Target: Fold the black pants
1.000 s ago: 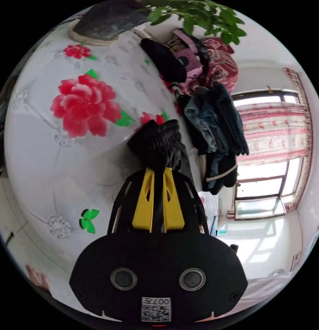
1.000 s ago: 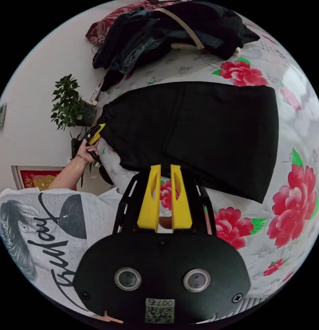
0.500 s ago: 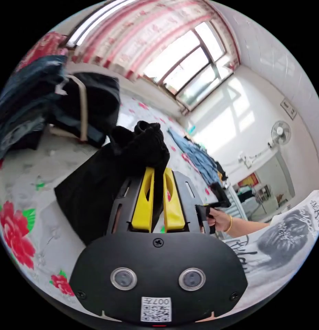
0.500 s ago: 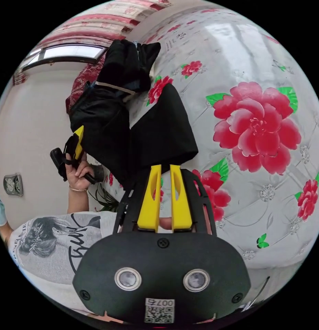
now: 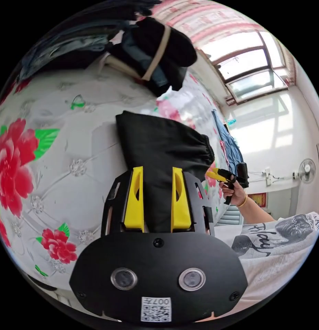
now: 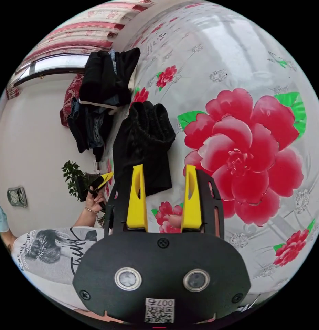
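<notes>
A: Left gripper view? 
B: Left gripper [image 5: 156, 170] is sitting released, jaws apart over the folded black pants [image 5: 162, 147] lying on the floral bed [image 5: 63, 154]; right gripper [image 5: 218, 174] at 3 o'clock.

A: Right gripper view? 
B: Right gripper [image 6: 164, 170] is hanging released; pants [image 6: 145, 144] at 11 o'clock, clothes pile [image 6: 97, 99] beyond.
</notes>
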